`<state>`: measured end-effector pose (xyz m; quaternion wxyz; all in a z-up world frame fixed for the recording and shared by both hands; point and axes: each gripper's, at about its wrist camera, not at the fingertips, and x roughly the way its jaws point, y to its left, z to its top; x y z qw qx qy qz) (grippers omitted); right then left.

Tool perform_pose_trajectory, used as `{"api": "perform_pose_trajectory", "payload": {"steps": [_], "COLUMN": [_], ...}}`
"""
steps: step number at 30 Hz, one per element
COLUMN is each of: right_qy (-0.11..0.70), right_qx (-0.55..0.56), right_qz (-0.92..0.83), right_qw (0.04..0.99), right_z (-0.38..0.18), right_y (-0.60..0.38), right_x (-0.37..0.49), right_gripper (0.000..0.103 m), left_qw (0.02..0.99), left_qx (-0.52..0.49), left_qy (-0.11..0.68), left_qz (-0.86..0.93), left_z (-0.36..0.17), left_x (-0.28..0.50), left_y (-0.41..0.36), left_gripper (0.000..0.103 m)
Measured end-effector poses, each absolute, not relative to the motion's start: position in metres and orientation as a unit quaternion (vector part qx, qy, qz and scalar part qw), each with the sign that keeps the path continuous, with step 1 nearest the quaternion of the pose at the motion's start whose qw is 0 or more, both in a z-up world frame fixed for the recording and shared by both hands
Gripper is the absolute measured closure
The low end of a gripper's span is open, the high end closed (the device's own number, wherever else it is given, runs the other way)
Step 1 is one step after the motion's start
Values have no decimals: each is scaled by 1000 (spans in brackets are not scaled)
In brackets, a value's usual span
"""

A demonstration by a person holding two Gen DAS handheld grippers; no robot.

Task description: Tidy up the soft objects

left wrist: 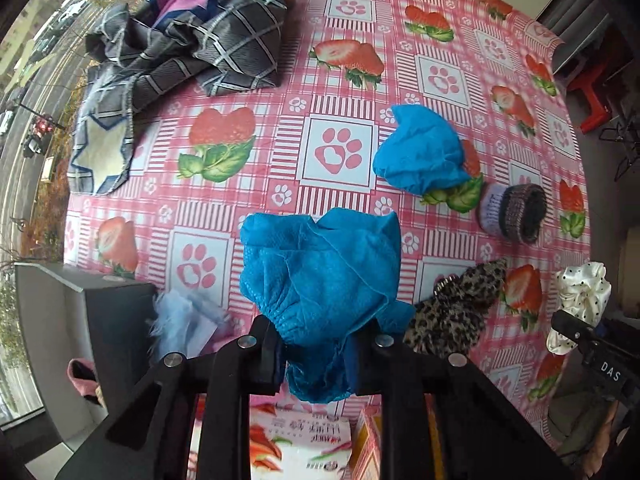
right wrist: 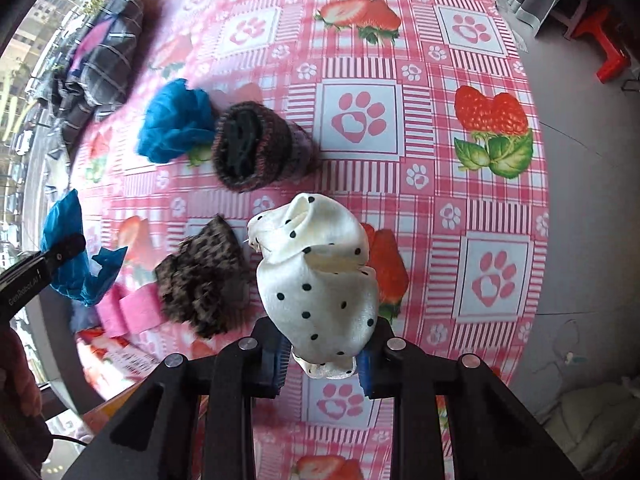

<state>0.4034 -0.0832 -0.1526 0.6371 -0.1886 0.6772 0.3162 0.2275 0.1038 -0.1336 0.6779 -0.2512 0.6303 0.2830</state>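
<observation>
My left gripper (left wrist: 316, 356) pinches a crumpled blue non-woven cover (left wrist: 320, 272); my right gripper (right wrist: 324, 356) pinches a white black-dotted satin scrunchie (right wrist: 320, 292)

home, strawberry tablecloth (left wrist: 440, 60), red stool (right wrist: 610, 58)

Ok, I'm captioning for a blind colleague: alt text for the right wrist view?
The right gripper pinches a white polka-dot scrunchie above a pink strawberry-print tablecloth. A leopard scrunchie and knitted cuff lie left.
</observation>
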Motion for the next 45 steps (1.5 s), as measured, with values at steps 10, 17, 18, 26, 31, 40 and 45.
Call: {"api": "perform_pose_trajectory", "payload": {"steps": [10, 17, 18, 26, 31, 40, 45], "right_qy": [665, 649, 647, 637, 632, 624, 628], "right_qx": [-151, -160, -161, -171, -194, -222, -222], "right_qz": [362, 404, 408, 446, 463, 492, 493], "right_qw": [636, 625, 624, 605, 590, 565, 559], "right_z": [-96, -64, -62, -34, -29, -28, -31], "right_y": [-99, -98, -98, -96, -83, -65, -64], "right_x": [361, 325, 322, 295, 277, 249, 246], "right_gripper": [75, 75, 75, 75, 75, 75, 75], "left_qw": [698, 710, 710, 733, 731, 729, 724], "left_qx": [-234, -219, -216, -200, -207, -206, -214], "left_qy": [614, 611, 612, 583, 578, 574, 573], "left_qz": [284, 274, 273, 289, 298, 311, 319], "left_z": [-69, -39, -37, -8, -4, 1, 0], "left_x": [177, 137, 133, 113, 103, 90, 82], "left_y": [61, 26, 23, 11, 13, 16, 17], "left_gripper": [78, 78, 78, 78, 78, 78, 78]}}
